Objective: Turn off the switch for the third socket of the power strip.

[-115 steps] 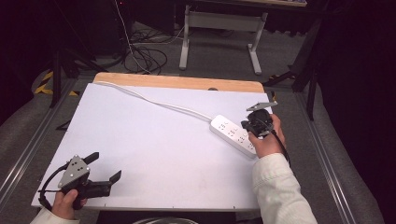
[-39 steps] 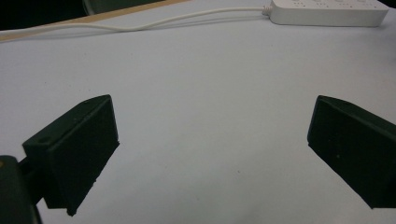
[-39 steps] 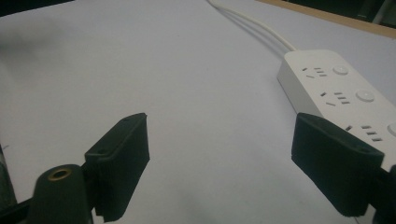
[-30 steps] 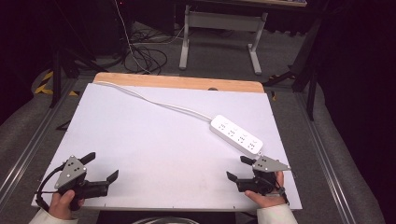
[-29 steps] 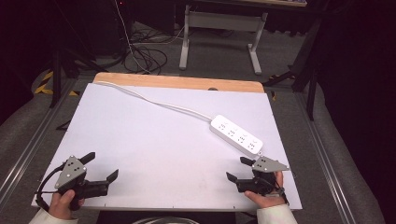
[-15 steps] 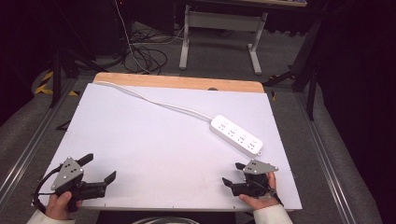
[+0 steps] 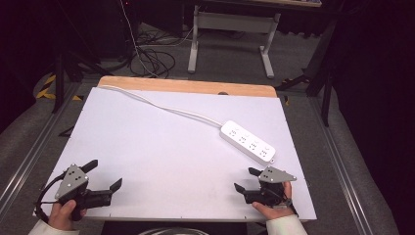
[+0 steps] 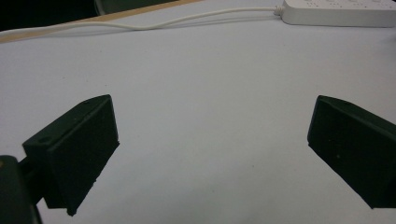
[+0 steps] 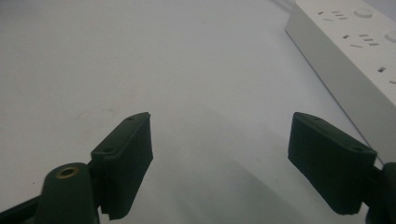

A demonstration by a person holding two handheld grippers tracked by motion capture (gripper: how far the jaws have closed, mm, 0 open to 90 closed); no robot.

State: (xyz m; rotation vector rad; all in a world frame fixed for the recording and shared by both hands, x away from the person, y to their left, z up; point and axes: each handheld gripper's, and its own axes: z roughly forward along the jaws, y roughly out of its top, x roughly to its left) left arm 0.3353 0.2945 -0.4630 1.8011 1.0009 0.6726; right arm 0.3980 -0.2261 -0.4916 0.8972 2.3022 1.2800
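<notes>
The power strip (image 7: 247,141) lies flat at the desk's (image 7: 161,147) far right, nothing plugged in. Both the left gripper (image 7: 104,175) and right gripper (image 7: 246,179) rest near the front edge, jaws spread and empty; handling looks either finished or unstarted.

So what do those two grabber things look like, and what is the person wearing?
Each gripper, left gripper and right gripper, is black with two blocky black jaws and a grey three-cornered plate on top, dotted with small screws. A dark cable loops from the left one. In the right gripper view a brass-coloured ring sits by one jaw. The person's sleeves are white.
</notes>
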